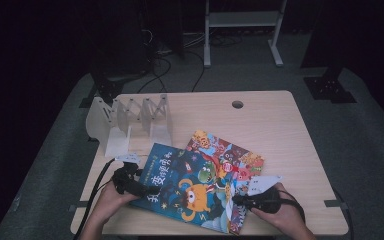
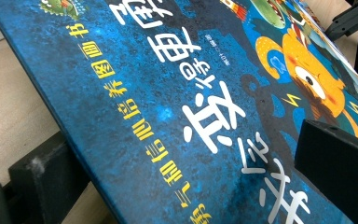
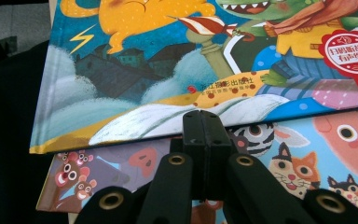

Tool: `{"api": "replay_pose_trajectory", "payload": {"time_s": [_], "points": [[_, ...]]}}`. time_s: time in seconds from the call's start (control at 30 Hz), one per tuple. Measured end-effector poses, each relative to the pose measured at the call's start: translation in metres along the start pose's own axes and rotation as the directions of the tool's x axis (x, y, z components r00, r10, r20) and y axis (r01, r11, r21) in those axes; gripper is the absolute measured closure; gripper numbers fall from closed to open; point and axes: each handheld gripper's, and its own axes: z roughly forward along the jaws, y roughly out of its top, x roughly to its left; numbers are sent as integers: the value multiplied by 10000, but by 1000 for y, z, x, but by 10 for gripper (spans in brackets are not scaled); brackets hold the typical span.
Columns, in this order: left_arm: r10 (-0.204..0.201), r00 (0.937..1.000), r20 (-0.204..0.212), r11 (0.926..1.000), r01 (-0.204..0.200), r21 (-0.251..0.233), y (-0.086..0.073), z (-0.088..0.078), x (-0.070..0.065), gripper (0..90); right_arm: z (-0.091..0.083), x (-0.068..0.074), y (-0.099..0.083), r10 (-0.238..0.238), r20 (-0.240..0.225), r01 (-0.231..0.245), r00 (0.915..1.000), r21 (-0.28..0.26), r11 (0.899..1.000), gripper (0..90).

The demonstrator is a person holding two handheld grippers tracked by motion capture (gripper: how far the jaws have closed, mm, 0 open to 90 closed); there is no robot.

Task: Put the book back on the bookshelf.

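Note:
A blue picture book point(image 1: 180, 186) with an orange monster lies on top of a second, colourful book point(image 1: 230, 155) near the table's front edge. My left gripper point(image 1: 147, 190) is at the blue book's left edge. In the left gripper view the blue cover point(image 2: 168, 116) slants between the jaws, one below its edge and one above it. They stand wide apart, so the left gripper point(image 2: 182, 154) is open. My right gripper point(image 1: 236, 200) is at the blue book's right side. Its jaws are shut together, and the right gripper point(image 3: 203, 114) touches the blue book's edge point(image 3: 168, 70) above the lower book point(image 3: 307, 154).
A white folding book rack point(image 1: 130, 120) stands at the table's back left. The wooden table point(image 1: 280, 130) has a cable hole point(image 1: 237, 104) near its far edge. Cables trail from both grippers off the front edge. A metal frame point(image 1: 242, 20) stands on the floor behind.

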Motion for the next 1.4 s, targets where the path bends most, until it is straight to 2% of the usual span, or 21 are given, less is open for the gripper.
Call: {"api": "replay_pose_trajectory", "payload": {"time_s": [0.17,0.27,0.3,0.33,0.43,0.53,0.67,0.8,0.9,1.03,1.17,1.23,1.4], "points": [[-33,10000,-8,10000,33,47,2,-2,0,12,0,1,0,34,56,-34,10000,-31,10000,894],[-221,9997,-53,9988,219,-435,7,-8,1,41,1,2,0,35,102,-34,9999,-85,10000,894],[-221,9997,-53,9988,219,-435,7,-8,1,56,2,2,1,59,95,-58,9999,-127,9999,894],[-197,9996,-213,9976,183,-663,12,-14,1,70,4,3,2,35,99,-33,9999,-168,9999,894],[-22,9990,-450,9965,-15,-834,20,-23,-1,119,7,4,4,43,91,-41,9999,-215,9998,894],[160,9987,-474,9952,-205,-955,25,-31,-4,155,8,4,5,61,91,-58,9999,-231,9997,894],[416,9970,-656,9930,-485,-1076,32,-39,-13,155,10,5,7,53,138,-50,9999,-233,9997,895],[681,9944,-808,9879,-785,-1340,40,-48,-20,189,11,5,9,13,194,-9,9998,-227,9997,895],[803,9943,-705,9826,-908,-1619,45,-54,-23,230,13,6,10,18,216,-12,9998,-260,9997,894],[1016,9911,-861,9793,-1149,-1668,53,-60,-28,249,15,6,13,-40,242,47,9997,-289,9996,894],[1026,9919,-742,9777,-1144,-1764,60,-65,-30,275,19,7,16,-100,261,109,9996,-313,9995,895],[1104,9893,-953,9792,-1247,-1603,67,-68,-32,288,21,8,18,-114,286,124,9995,-326,9994,895],[1087,9890,-1006,9829,-1220,-1376,77,-73,-30,344,25,8,23,-134,317,144,9994,-336,9993,895]]}}
